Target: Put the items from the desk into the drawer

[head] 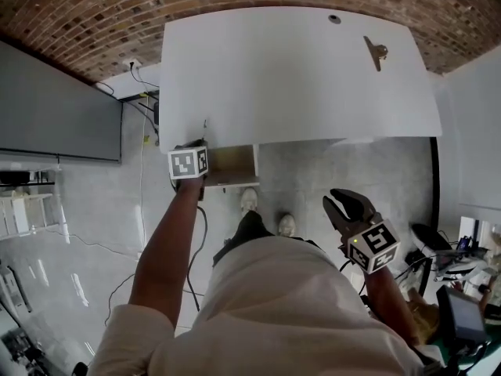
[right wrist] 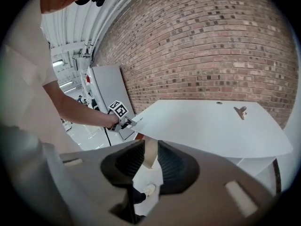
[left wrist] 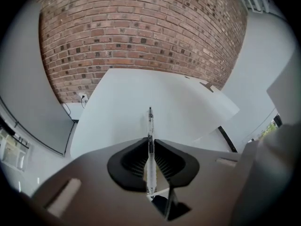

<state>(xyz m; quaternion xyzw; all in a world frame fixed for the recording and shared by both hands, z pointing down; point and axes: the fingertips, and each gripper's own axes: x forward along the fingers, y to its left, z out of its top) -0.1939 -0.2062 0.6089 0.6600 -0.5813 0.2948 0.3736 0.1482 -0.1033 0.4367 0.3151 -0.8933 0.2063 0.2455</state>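
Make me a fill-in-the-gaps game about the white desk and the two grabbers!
1. The left gripper is shut on a ____.
2. The wall behind the desk is made of ____.
3. The right gripper has its jaws apart and holds ____.

Missing words: pen; brick; nothing.

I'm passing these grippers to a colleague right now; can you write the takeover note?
Left gripper: shut on a pen, at the desk's near edge above the open drawer.
Right gripper: open, empty, held back over the floor.
Binder clip: on the desk's far right corner.
Done: pen picked up.
Left: drop the pen in the drawer, then fetch the clip.
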